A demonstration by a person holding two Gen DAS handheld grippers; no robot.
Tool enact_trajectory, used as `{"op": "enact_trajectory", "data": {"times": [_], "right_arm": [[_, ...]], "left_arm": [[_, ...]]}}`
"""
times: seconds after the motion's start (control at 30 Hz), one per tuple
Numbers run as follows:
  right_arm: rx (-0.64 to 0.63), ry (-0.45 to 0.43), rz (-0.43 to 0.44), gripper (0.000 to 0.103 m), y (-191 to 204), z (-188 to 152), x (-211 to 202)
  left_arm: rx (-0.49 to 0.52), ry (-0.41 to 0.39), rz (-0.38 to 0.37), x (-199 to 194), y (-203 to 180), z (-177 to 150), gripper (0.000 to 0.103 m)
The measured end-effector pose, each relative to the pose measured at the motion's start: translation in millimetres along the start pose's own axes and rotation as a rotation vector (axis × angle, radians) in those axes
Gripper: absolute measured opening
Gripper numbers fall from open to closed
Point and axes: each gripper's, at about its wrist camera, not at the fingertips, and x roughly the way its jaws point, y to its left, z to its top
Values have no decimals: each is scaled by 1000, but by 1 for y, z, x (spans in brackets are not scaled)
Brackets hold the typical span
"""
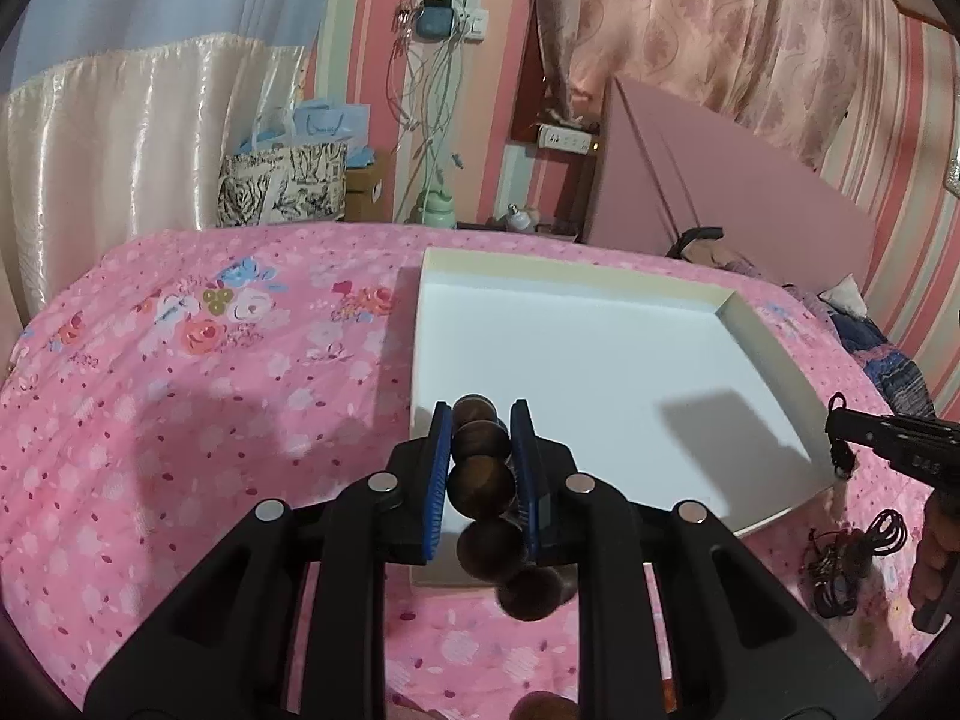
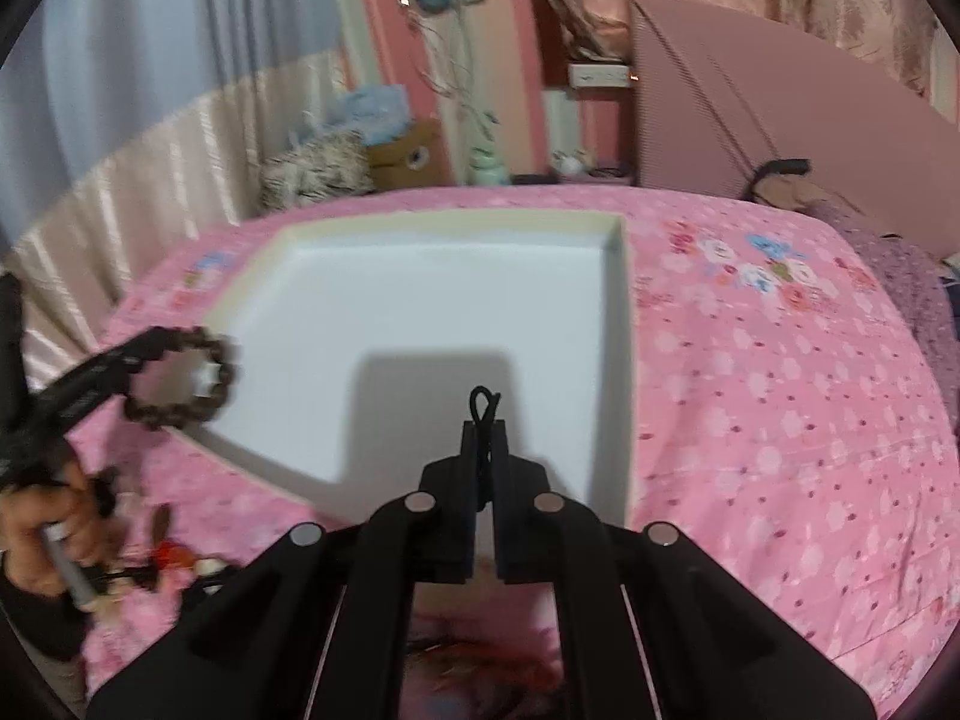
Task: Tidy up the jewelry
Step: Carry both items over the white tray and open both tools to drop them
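Observation:
My left gripper is shut on a bracelet of large dark wooden beads, which hangs between its blue pads above the near edge of a shallow white tray. From the right wrist, that bracelet shows as a full ring held at the tray's left corner. My right gripper is shut on a thin black cord, whose loop sticks out past the fingertips over the tray. The right gripper also appears at the right edge of the left wrist view, with cord dangling from it.
The tray lies on a pink floral bedspread. A tangle of dark cords and small beads lies on the bedspread to the tray's right. More small jewelry pieces lie near the person's hand. Bags and boxes stand behind the bed.

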Motion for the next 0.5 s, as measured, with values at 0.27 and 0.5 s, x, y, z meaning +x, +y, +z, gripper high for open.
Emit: {"op": "enact_trajectory", "data": {"times": [0.27, 0.5], "right_arm": [[81, -127, -45, 3, -18, 2, -15], [108, -165, -20, 3, -24, 2, -18]], "left_arm": [[8, 14, 2, 6, -3, -3, 18], [-18, 17, 8, 8, 3, -3, 18]]}}
